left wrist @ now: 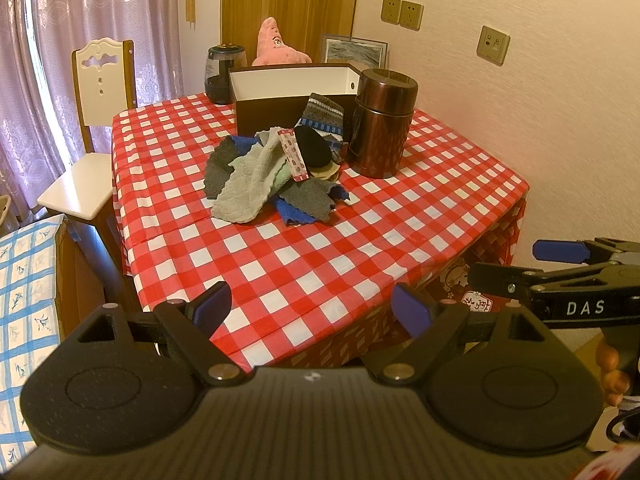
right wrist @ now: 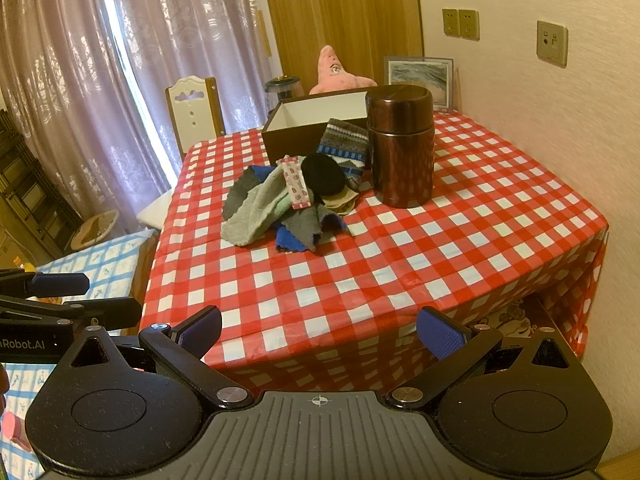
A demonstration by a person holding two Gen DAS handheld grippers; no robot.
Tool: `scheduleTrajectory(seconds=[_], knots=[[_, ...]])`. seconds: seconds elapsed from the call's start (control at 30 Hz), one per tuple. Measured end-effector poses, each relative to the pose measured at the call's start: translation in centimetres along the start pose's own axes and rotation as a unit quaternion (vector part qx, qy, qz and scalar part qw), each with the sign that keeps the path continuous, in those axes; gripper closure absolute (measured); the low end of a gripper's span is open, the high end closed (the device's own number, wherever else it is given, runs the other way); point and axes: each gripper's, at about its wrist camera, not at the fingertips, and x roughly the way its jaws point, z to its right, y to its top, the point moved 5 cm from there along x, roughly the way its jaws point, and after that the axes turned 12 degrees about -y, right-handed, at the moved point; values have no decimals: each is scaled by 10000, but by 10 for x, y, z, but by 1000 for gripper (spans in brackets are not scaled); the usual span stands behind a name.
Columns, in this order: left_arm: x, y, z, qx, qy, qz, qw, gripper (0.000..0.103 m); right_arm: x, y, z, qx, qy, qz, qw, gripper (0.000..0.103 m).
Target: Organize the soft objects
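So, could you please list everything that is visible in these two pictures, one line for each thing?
tablecloth: one, red and white check, covers the table
cloth pile: several pieces, grey, blue, pale green, mid table
black sock: one, on the pile
patterned sock: one, grey and blue, leans on the box
box: one, dark outside, white inside, open, behind the pile
canister: one, brown metal, right of the pile
jar: one, dark, left of the box
plush: one, pink, behind the box
picture: one, framed, against the wall
chair: one, white, left of the table
left gripper: open, empty
right gripper: open, empty
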Motion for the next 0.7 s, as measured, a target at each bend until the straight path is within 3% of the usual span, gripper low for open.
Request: scheduleTrajectory(seconds=[0.7], knots=[[0, 0, 0, -4, -2, 2, 10000, 17, 3, 0, -1, 0, -1, -5, 10000, 0]])
